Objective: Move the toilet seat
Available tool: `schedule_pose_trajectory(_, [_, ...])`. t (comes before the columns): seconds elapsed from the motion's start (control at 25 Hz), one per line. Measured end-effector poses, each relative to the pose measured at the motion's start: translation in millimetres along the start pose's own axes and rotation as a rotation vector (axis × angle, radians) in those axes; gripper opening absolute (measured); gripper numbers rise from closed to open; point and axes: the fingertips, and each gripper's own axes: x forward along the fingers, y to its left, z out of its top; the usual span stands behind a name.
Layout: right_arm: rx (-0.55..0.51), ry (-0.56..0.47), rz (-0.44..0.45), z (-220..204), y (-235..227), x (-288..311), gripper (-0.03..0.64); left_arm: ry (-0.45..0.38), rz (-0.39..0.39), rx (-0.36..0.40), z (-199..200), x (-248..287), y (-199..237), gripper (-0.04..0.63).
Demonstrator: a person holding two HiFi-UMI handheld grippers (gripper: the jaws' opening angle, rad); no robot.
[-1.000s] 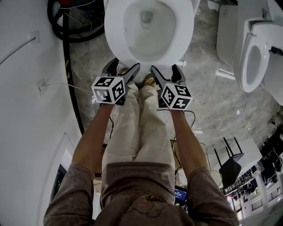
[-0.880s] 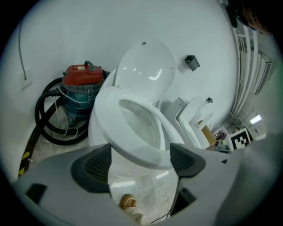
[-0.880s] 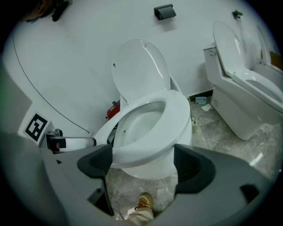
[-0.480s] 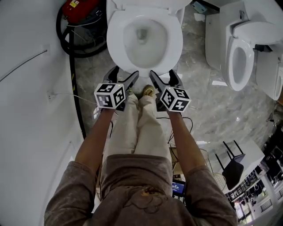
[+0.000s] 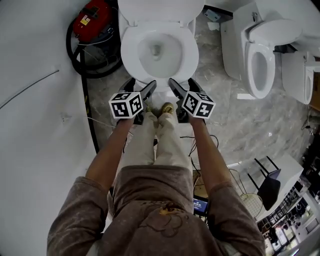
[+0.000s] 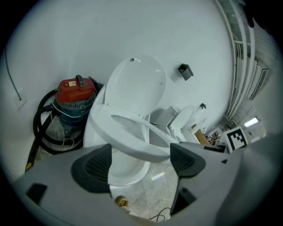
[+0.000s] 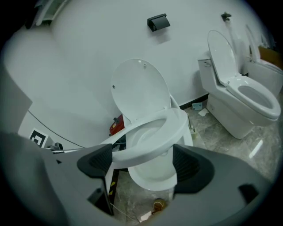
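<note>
At the near edge of the bowl (image 5: 156, 50), your left tongs (image 5: 142, 83) and right tongs (image 5: 181, 82) hang spread, pinching nothing. The toilet seat (image 5: 190, 53) lies over the bowl, its lid (image 5: 160, 10) raised behind. You seem to be at the approach; next, close on its front rim.

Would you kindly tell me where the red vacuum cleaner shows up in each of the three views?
Head view: red vacuum cleaner in the top left corner.
Left gripper view: middle left.
Right gripper view: only a red sliver just left of centre, behind the toilet seat.
Shared landmark: the raised toilet lid.
</note>
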Motion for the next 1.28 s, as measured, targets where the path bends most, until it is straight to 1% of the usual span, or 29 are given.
schedule_pose_trajectory(0.16, [0.027, -0.023, -0.007, 19.4, 5.5, -6.7, 0.430, -0.003, -0.012, -0.022, 17.6, -4.1, -9.1, 0.411])
schedule_pose_trajectory(0.36, [0.052, -0.023, -0.015, 38.5, 15.2, -11.7, 0.430, 0.008, -0.010, -0.047, 35.4, -10.2, -15.3, 0.411])
schedule_pose_trajectory(0.48, [0.072, -0.040, -0.018, 52.3, 18.4, -14.2, 0.427, -0.004, -0.015, -0.063, 49.7, -12.1, -20.8, 0.411])
schedule_pose_trajectory(0.68, [0.108, -0.063, 0.001, 80.7, 24.9, -17.2, 0.430, -0.023, -0.028, -0.085, 77.5, -14.6, -30.8, 0.413])
schedule_pose_trajectory(0.92, [0.117, -0.020, -0.006, 96.5, 30.9, -19.6, 0.433, 0.003, -0.013, -0.104, 92.4, -16.4, -35.8, 0.413])
schedule_pose_trajectory(1.04, [0.126, -0.023, 0.003, 107.1, 34.4, -19.7, 0.431, 0.004, -0.005, -0.119, 103.5, -16.6, -37.2, 0.413])
schedule_pose_trajectory(1.28, [0.145, -0.033, 0.039, 139.9, 42.6, -18.8, 0.431, -0.029, -0.010, -0.154, 136.6, -13.7, -42.6, 0.413])
